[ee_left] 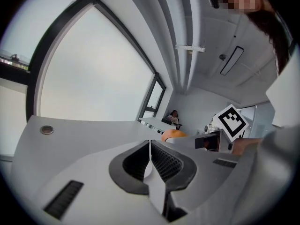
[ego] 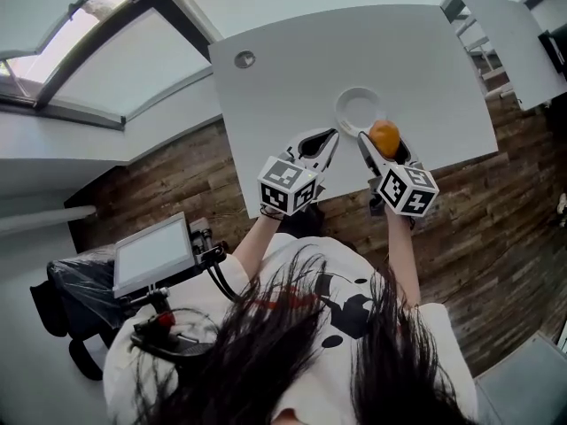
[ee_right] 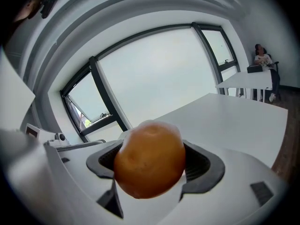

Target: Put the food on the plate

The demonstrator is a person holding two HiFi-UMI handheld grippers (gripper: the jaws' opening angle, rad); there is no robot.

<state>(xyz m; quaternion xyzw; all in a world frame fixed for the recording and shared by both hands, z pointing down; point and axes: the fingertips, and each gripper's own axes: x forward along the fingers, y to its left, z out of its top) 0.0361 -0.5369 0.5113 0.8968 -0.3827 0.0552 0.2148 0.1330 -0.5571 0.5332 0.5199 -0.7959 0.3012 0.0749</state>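
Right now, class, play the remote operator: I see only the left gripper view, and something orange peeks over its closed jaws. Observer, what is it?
Observer: A round orange fruit, clamped between the jaws of the right gripper.
Operator: Where is the plate?
Observer: The round white plate lies on the white table; in the head view the fruit overlaps its near right rim.
Operator: Is anything on it?
Observer: No, its visible surface is bare.
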